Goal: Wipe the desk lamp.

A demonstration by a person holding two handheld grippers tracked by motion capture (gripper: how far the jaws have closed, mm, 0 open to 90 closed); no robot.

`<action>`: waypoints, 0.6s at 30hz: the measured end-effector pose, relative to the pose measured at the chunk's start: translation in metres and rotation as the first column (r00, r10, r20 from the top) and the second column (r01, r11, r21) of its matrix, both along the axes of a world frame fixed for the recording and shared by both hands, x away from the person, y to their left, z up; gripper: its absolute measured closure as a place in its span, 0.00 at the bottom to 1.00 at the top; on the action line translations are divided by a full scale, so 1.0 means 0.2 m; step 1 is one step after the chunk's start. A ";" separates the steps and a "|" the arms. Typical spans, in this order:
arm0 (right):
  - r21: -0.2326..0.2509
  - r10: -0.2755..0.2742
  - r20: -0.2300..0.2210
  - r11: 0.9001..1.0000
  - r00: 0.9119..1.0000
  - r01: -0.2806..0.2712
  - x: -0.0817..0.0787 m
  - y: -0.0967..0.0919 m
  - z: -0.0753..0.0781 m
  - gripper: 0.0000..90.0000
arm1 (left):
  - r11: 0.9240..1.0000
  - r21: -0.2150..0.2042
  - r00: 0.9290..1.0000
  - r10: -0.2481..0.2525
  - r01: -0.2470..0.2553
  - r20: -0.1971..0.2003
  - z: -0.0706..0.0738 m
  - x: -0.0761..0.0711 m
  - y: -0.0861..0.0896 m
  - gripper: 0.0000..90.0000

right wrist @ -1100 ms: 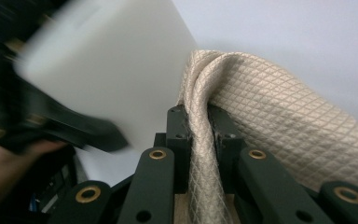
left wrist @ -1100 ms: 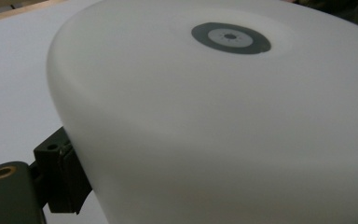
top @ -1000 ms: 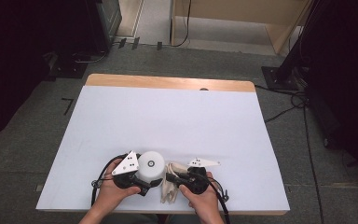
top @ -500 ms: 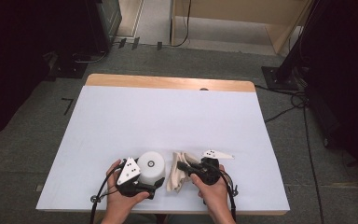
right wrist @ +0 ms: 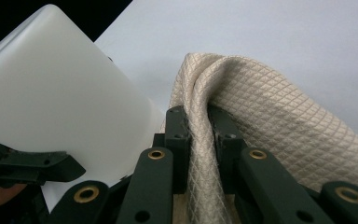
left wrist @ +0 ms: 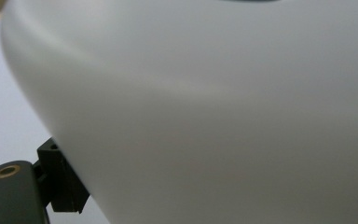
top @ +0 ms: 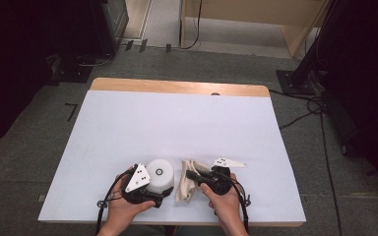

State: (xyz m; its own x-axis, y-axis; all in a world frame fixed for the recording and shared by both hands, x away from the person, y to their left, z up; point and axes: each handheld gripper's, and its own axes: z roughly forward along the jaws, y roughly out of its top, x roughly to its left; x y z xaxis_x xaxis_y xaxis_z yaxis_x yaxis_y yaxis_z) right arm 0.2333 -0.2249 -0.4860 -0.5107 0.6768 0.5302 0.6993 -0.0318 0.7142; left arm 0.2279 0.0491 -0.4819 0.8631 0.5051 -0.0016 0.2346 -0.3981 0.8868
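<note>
white table [top: 177, 123], right tool [right wrist: 199, 135] clamped on cream cloth [right wrist: 279, 121]

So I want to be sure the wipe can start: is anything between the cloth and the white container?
Nothing visible. The right gripper is shut on the cloth, and the container, held in the left gripper, sits right beside it with only a narrow strip of bare table between.
</note>
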 end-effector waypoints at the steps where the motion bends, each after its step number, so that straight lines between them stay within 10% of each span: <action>1: 0.001 0.001 0.005 1.000 1.000 -0.001 0.00 0.00 0.00 0.89 | 1.000 -0.003 1.000 -0.024 0.024 0.001 0.00 0.01 0.00 0.09; 8: 0.066 0.040 0.104 0.997 0.994 -0.047 -0.05 -0.01 0.08 0.89 | 0.976 -0.035 0.977 -0.214 0.214 0.001 -0.01 0.09 -0.01 0.09; 14: 0.110 0.052 0.231 0.991 0.972 -0.080 -0.14 0.01 0.24 0.89 | 0.968 -0.039 0.969 -0.249 0.248 -0.004 -0.03 0.11 -0.03 0.09; 18: 0.066 0.049 0.230 0.996 0.972 -0.066 -0.16 0.05 0.22 0.89 | 0.968 -0.041 0.969 -0.248 0.247 -0.007 -0.03 0.11 -0.03 0.09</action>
